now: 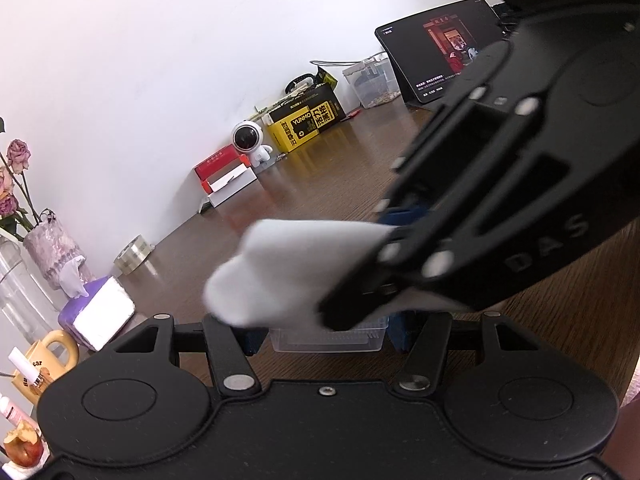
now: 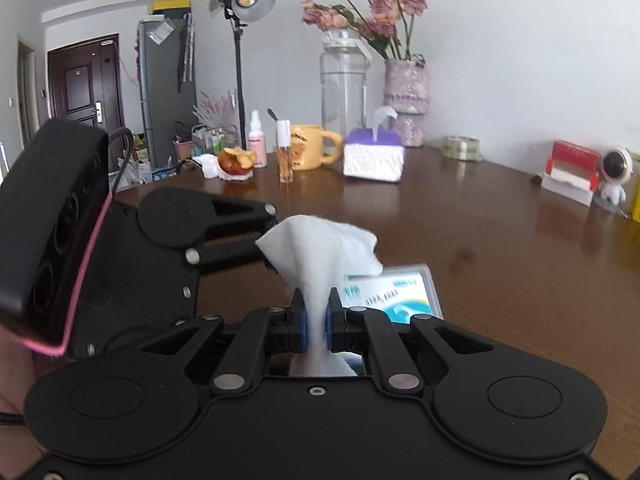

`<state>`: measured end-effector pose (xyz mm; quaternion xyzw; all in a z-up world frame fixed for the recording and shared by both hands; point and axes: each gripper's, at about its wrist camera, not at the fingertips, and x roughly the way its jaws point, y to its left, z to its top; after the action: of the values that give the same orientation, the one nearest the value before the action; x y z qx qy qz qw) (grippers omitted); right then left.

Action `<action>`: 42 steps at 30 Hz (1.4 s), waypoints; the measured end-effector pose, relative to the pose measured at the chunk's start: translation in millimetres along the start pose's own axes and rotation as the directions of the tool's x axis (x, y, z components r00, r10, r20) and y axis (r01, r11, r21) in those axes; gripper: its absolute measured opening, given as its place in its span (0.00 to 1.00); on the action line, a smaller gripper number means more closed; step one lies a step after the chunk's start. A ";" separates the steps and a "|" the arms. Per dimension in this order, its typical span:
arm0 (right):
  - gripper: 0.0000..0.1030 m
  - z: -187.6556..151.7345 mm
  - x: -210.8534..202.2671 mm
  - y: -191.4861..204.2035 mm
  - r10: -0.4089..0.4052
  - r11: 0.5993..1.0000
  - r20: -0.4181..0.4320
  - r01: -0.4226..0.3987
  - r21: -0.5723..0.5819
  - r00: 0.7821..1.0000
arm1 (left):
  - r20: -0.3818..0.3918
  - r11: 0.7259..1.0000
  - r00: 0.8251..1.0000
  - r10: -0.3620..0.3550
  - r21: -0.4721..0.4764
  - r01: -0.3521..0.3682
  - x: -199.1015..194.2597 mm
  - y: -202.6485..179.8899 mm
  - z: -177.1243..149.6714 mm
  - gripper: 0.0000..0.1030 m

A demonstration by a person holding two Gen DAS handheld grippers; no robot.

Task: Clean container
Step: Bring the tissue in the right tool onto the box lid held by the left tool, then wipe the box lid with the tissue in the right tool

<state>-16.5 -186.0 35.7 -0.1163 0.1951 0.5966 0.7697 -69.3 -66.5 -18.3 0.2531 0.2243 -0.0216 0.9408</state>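
Pinched tight between the right gripper's (image 2: 316,320) pads, a white tissue (image 2: 320,248) hangs ready to wipe the clear container (image 1: 328,338), braced at twelve o'clock by the left gripper (image 1: 326,336).

Clear plastic container (image 1: 328,338) on wooden table, white wipe (image 2: 320,252) above.

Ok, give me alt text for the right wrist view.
The right gripper pinches a white tissue over a brown table, with a small lidded container just behind it. The left gripper reaches in from the left.
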 end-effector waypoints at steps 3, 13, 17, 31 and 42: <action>0.08 -7.0 -4.4 -2.5 -0.010 1.000 -0.017 0.010 0.015 1.000 | 0.001 1.000 1.000 0.001 0.005 -0.001 1.3 2.5 -1.5 0.56; 0.08 6.7 10.4 -5.6 -0.004 0.999 0.033 0.003 0.039 0.999 | 0.002 1.000 1.000 0.004 0.009 -0.004 1.3 -3.4 -4.9 0.56; 0.08 0.5 9.3 -5.8 -0.003 0.999 0.020 0.002 0.049 1.000 | 0.002 1.000 1.000 0.003 0.008 -0.003 3.3 0.2 -5.3 0.56; 0.09 0.2 8.4 -9.2 -0.028 0.996 0.019 0.026 0.082 0.999 | 0.009 1.000 1.000 0.009 0.027 -0.009 1.7 -5.4 -5.7 0.56; 0.09 -0.1 6.6 -30.4 -0.145 0.979 0.015 0.142 0.148 0.989 | 0.018 0.999 1.000 0.012 0.047 -0.013 -0.1 -10.4 -5.8 0.56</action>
<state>14.2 -188.3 31.1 -0.0657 0.2197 0.5250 0.8197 -73.4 -72.8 -27.6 0.2765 0.2140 -0.0234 0.9366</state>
